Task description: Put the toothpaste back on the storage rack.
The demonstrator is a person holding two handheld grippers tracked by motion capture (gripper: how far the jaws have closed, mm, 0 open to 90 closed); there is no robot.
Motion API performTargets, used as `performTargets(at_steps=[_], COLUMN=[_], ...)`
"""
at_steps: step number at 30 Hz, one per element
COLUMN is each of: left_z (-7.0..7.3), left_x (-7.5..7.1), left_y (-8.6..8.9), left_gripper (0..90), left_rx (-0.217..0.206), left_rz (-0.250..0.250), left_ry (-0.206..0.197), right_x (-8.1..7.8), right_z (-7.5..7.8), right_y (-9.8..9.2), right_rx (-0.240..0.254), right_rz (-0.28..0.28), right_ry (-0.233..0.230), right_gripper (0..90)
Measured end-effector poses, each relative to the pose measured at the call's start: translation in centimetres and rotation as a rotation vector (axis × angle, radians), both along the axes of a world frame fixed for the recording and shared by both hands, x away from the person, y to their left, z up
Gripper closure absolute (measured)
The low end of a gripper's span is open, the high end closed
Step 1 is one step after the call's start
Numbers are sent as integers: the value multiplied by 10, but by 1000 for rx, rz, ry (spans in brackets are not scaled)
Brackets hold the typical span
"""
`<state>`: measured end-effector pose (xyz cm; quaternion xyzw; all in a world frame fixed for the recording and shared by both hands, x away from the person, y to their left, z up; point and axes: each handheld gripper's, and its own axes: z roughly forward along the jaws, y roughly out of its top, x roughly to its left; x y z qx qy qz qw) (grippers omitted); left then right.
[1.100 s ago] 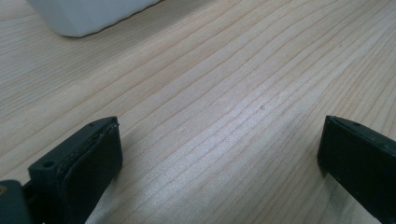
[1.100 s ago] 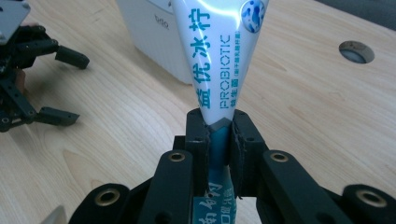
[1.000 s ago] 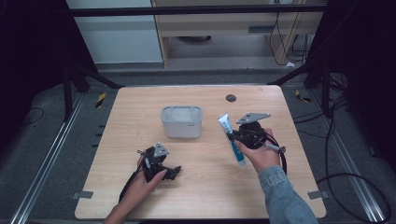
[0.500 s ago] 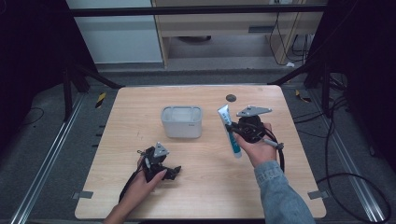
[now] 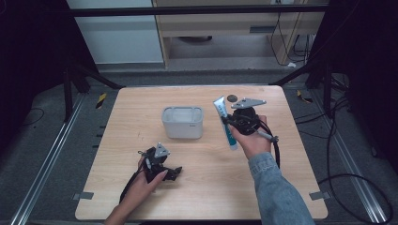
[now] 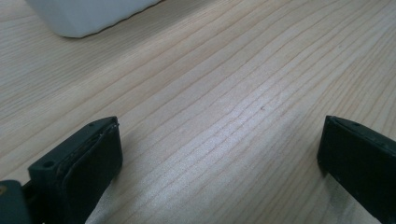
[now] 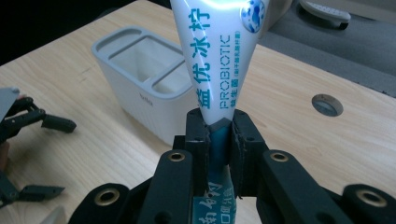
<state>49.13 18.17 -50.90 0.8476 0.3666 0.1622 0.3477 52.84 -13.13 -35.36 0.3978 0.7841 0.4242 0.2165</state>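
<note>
Surface: I see one pale wooden worktop (image 5: 202, 197) with a small round hole (image 5: 232, 98) near its far edge.
Room: grey floor, dark stands, cables (image 5: 338, 140) to the right.
Count: one white holder (image 5: 183, 122) mid-worktop, one tube (image 5: 224, 123).
Right gripper (image 7: 219, 135): I have its jaws pinching the tube, just right of the holder.
Left gripper (image 5: 159, 164): jaws spread wide, near the worktop's front-left.

Bare wooden table (image 6: 224, 116) is lying between and ahead of the left gripper (image 5: 162, 164), whose jaws are standing wide apart. The white container (image 5: 183, 122) is sitting beyond it. Just left of the right gripper (image 7: 219, 140), that container is blocking the way; a round hole (image 7: 327, 104) is lying ahead to its right.
</note>
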Motion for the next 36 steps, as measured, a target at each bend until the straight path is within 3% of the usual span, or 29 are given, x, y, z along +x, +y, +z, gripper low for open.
performTargets(at_steps=[11, 22, 36], left_z=[0, 0, 0], left_x=[0, 1, 1], left_y=[0, -1, -1], left_gripper=[0, 0, 0], left_rx=[2, -2, -1], left_rz=[-2, 7, 11], left_ry=[-1, -1, 0], right_x=[10, 18, 30], right_z=[21, 32, 50], right_y=[18, 37, 62], right_rx=[29, 59, 113], right_rz=[-15, -8, -57], right_ry=[-62, -116, -184], right_gripper=[794, 794, 793])
